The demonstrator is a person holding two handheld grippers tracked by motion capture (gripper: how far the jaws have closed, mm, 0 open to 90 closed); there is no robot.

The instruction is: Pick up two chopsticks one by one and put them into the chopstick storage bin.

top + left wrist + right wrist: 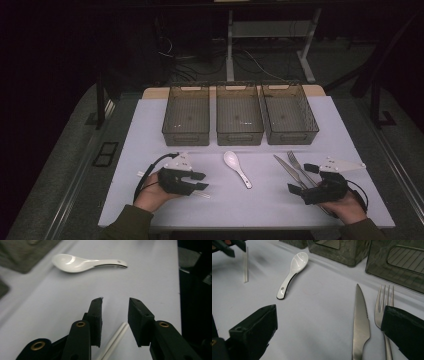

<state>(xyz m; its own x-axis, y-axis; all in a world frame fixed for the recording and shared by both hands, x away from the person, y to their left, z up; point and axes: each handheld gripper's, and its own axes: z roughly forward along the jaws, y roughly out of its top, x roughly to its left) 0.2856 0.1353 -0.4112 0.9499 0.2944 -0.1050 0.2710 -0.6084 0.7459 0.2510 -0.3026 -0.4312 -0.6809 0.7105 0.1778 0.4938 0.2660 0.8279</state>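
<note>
My left gripper (pixel 204 181) hovers low over the white table at the front left, and its jaws stand open (pixel 115 305). Under the gap between them a pair of thin pale sticks (pixel 115 338) lies on the table, free of the pads. A white ceramic spoon (pixel 237 168) lies mid-table, a little beyond the left jaws (pixel 82 263). At the front right my right gripper (pixel 301 178) is open wide (pixel 329 315). A steel knife (pixel 361 322) lies flat between its jaws. The fork (pixel 384 302) beside the knife runs under the right-hand jaw.
Three grey mesh bins (pixel 239 120) stand in a row along the far half of the table (pixel 150 130). Beyond the table are desk legs and cables on a dark floor. The sticks (pixel 245 265) and spoon (pixel 293 272) lie between the two hands.
</note>
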